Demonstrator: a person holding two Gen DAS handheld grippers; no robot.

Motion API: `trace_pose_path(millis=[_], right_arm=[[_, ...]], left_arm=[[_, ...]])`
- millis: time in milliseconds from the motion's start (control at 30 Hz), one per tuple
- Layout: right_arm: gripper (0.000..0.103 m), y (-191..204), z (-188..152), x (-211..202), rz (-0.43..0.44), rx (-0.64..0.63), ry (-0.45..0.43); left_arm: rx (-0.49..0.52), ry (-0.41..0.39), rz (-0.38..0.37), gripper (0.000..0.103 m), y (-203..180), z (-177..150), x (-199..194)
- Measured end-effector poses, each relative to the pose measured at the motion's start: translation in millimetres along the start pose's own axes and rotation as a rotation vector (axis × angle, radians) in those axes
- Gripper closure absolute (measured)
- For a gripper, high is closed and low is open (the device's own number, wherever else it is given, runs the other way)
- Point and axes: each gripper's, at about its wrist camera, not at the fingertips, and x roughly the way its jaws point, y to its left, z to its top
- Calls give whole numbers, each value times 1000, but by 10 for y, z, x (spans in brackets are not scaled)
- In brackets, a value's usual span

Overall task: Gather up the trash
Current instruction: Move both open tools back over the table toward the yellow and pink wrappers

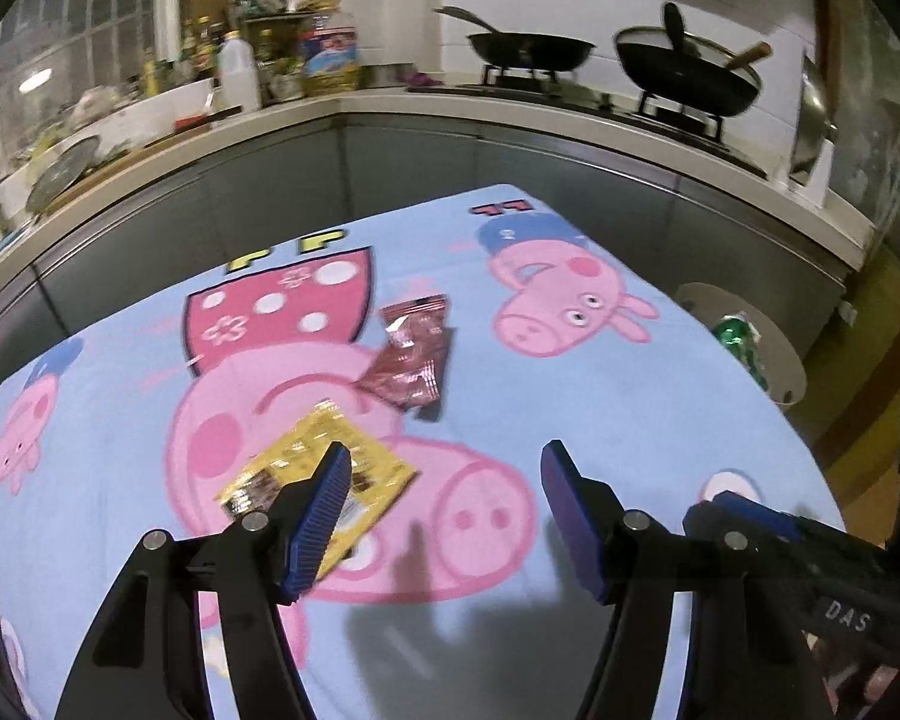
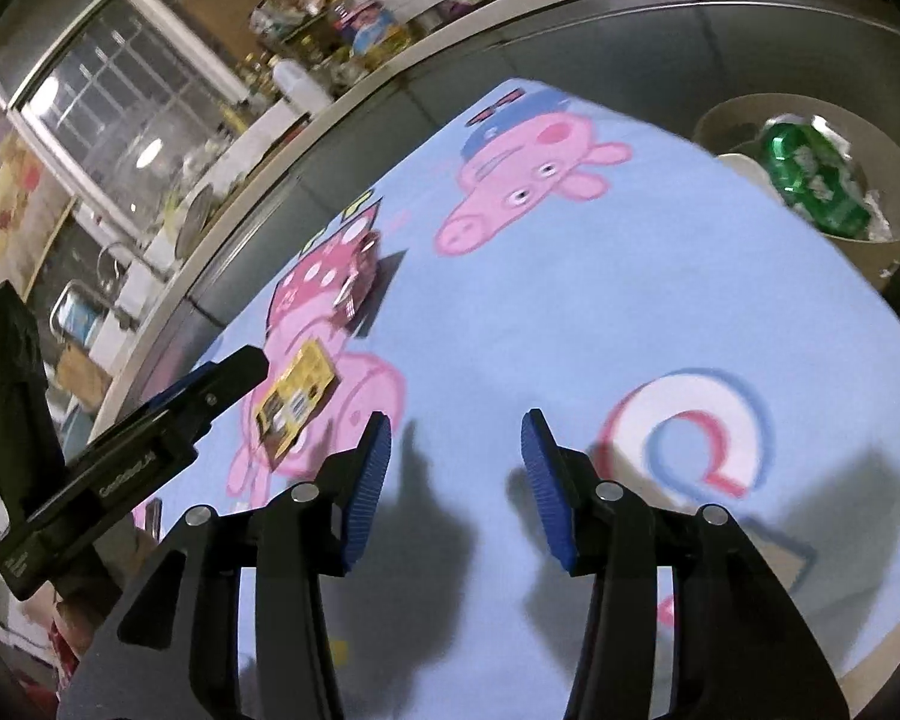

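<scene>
A yellow snack wrapper (image 1: 306,456) lies flat on the cartoon-pig tablecloth (image 1: 630,408), partly hidden behind my left gripper's left finger. A crumpled pink foil wrapper (image 1: 417,354) lies just beyond it. My left gripper (image 1: 445,456) hovers over the cloth, open and empty. In the right wrist view, the yellow wrapper (image 2: 294,402) and pink wrapper (image 2: 357,282) lie to the left of my right gripper (image 2: 456,420), which is open with nothing between its fingers. A round beige bin (image 2: 720,114) past the table's right edge holds a green wrapper (image 2: 810,174).
A kitchen counter (image 1: 390,105) wraps around behind the table, with two black woks (image 1: 684,72) on a stove and bottles (image 1: 237,69) at the corner. The bin (image 1: 777,348) stands beyond the cloth's right edge. The other gripper's body (image 2: 150,438) shows at the left.
</scene>
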Motion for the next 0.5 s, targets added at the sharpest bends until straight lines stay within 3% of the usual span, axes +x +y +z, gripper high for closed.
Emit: trace_pose_path(millis=[500], right_arm=[[54,612,-287,229,-28,-97,91]], left_arm=[[-105,-2,43,37,641,-298,-114]])
